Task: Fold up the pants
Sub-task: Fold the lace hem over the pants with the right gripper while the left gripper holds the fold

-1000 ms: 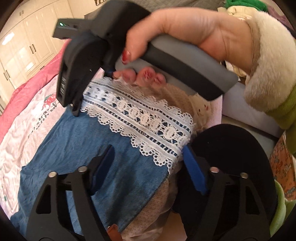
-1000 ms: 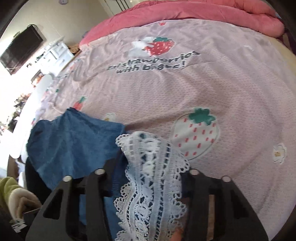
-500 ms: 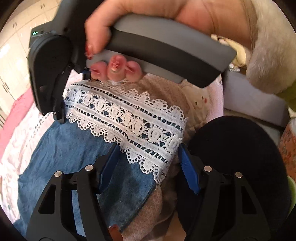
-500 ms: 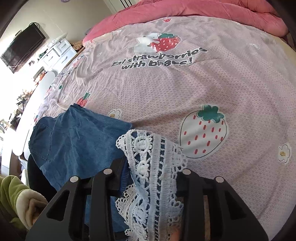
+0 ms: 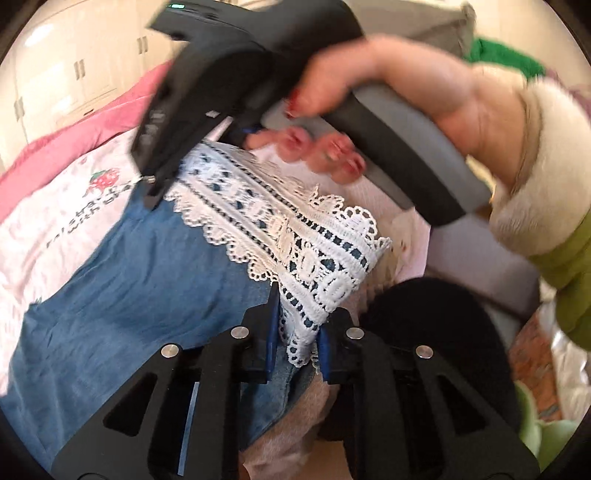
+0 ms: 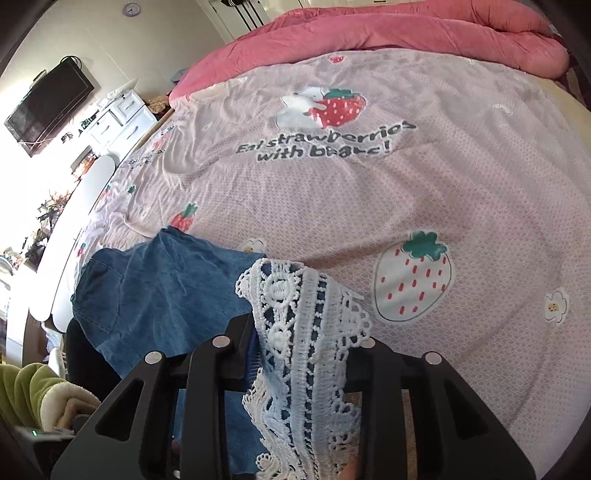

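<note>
Item: pants (image 5: 122,295), blue denim, with a white lace hem band (image 5: 288,229). Location: partly lifted above a pink bedsheet (image 6: 461,192), the denim trailing toward 9 o'clock in the right wrist view, where a patch pocket (image 6: 99,295) shows.

Left gripper (image 5: 295,332): jaws narrow, pinched on the lace hem at its lower corner; lace bunches between the blue pads.

Right gripper (image 6: 303,365): jaws narrow, clamped on the other end of the lace hem band, which stands up and drapes over the fingers. In the left wrist view this tool sits at 12 o'clock, carried by the right hand (image 5: 388,85) in a fleece-cuffed sleeve.

Step in hand (judged): both hem corners held, ready to carry the leg end over toward the waist. Recommended handling: keep the two grips level and the hem taut between them, so the denim lays flat without a twist; lower the lace edge evenly and release only once the cloth rests on the sheet. Lace is open-worked and may snag on the pads; open the jaws fully before withdrawing.

Legible writing: sheet print reads roughly "Eat strawberries with bears!" (image 6: 325,144), under a bear-and-strawberry motif. No brand or label can be read on the pants.

Also present: pink quilt (image 6: 406,33) at 12 o'clock; wall television (image 6: 51,107) at 10 o'clock.
</note>
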